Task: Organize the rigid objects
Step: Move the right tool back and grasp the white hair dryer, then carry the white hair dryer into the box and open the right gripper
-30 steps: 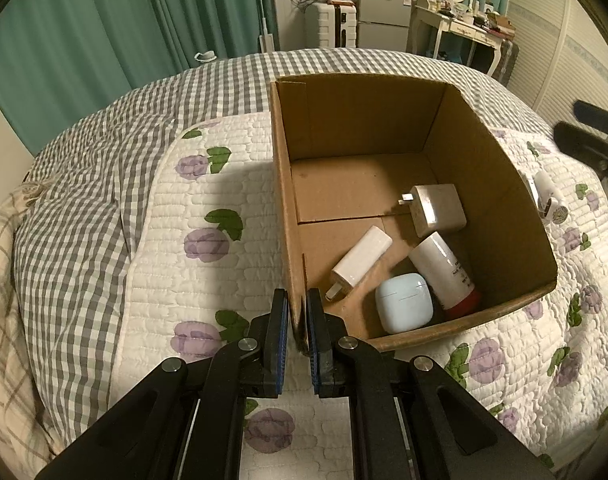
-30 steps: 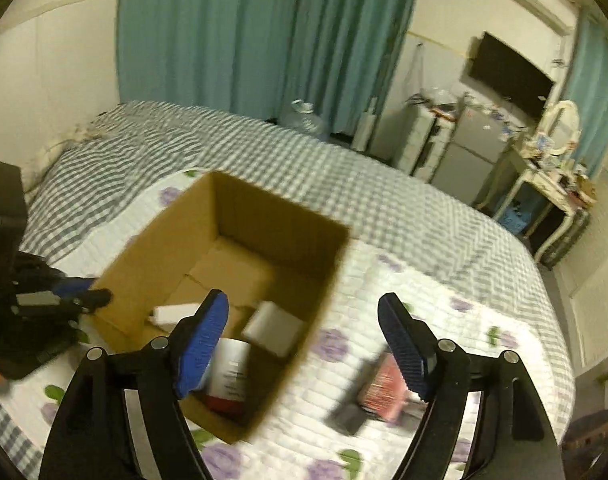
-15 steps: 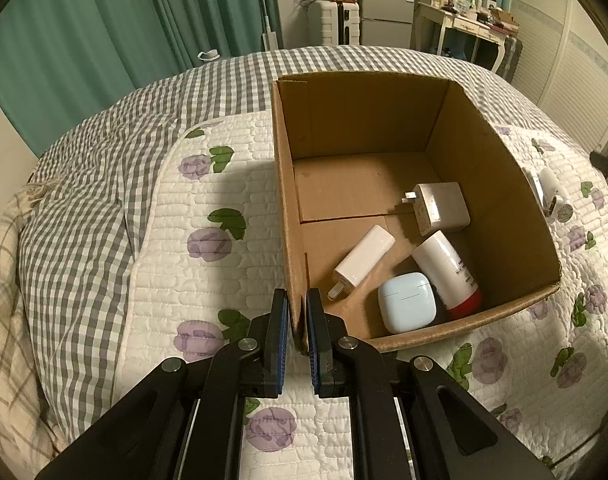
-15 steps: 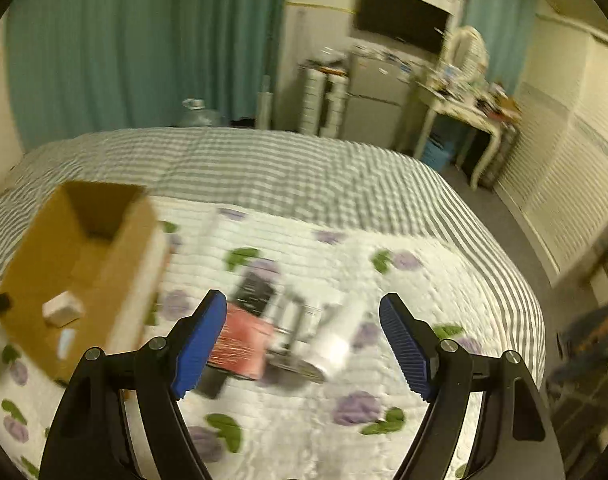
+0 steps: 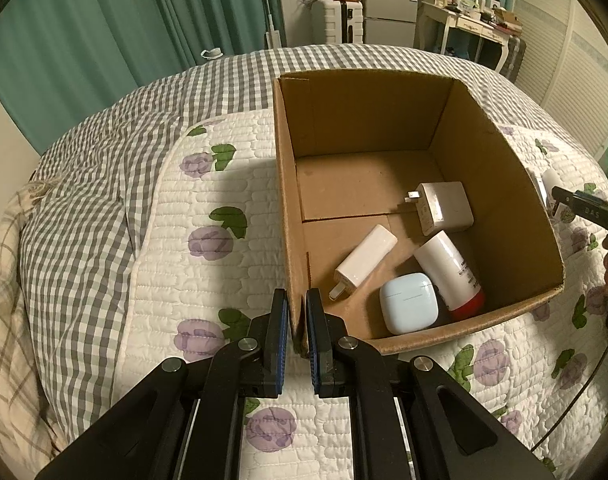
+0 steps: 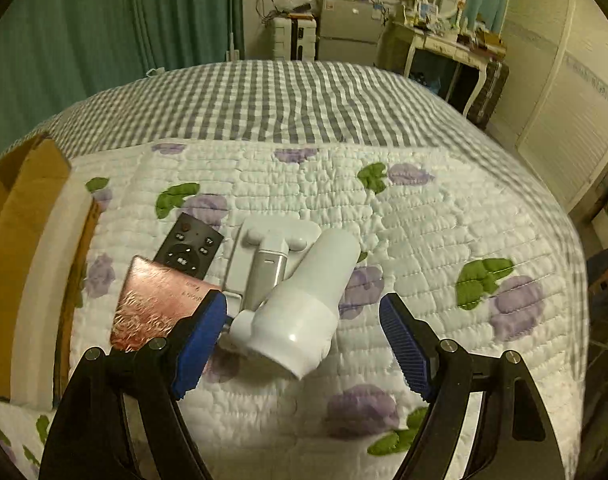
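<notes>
My left gripper (image 5: 297,338) is shut on the near left wall of an open cardboard box (image 5: 290,216) on the bed. Inside lie two white chargers (image 5: 366,256) (image 5: 444,206), a white earbud case (image 5: 410,302) and a white tube with a red cap (image 5: 450,274). My right gripper (image 6: 302,344) is open, its fingers either side of a white bottle (image 6: 308,306) lying on the quilt. Beside the bottle lie a white stand with a silver piece (image 6: 270,256), a black remote (image 6: 188,246) and a shiny pink box (image 6: 158,302). The cardboard box (image 6: 20,216) is at the left.
The bed has a floral quilt (image 6: 424,240) over a grey checked cover (image 6: 284,96). Green curtains (image 5: 104,32), a suitcase (image 5: 338,20) and a white dressing table (image 6: 444,40) stand beyond the bed. The right gripper's body shows at the right edge of the left wrist view (image 5: 592,208).
My right gripper swung from above the box to the right and came down over the white bottle, still open. My left gripper kept its hold on the box wall.
</notes>
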Motion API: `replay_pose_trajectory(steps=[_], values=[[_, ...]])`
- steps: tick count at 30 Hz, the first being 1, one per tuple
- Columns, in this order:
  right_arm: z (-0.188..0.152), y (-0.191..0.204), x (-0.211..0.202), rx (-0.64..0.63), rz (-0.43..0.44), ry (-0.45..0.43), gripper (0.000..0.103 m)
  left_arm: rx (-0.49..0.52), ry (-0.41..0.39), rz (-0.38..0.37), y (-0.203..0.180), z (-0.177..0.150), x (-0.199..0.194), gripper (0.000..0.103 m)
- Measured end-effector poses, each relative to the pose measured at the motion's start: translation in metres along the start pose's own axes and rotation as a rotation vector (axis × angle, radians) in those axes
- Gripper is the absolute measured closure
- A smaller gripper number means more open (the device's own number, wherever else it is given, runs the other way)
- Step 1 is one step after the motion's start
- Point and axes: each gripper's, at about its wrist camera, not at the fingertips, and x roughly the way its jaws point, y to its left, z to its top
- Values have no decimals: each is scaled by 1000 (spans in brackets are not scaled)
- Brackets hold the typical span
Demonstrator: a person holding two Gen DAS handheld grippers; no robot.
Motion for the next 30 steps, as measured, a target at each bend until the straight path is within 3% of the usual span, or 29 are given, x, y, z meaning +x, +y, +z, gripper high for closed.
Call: replay_pose_trajectory(steps=[3, 6, 16, 23, 30], values=[[-2, -4, 12, 32, 32, 39, 27, 2, 0, 4, -1, -1, 0, 94], [-4, -6, 18, 44, 59, 68, 46, 2, 1, 5, -1, -1, 0, 94], [-16, -10, 15, 65, 76, 78, 47, 1, 2, 8, 0, -1, 0, 94], [-25, -13, -8, 81, 80, 15, 47, 0, 1, 7, -1, -1, 0, 94], [-27, 2, -33, 18, 60, -36, 47, 4, 2, 8, -1, -1, -1, 94]])
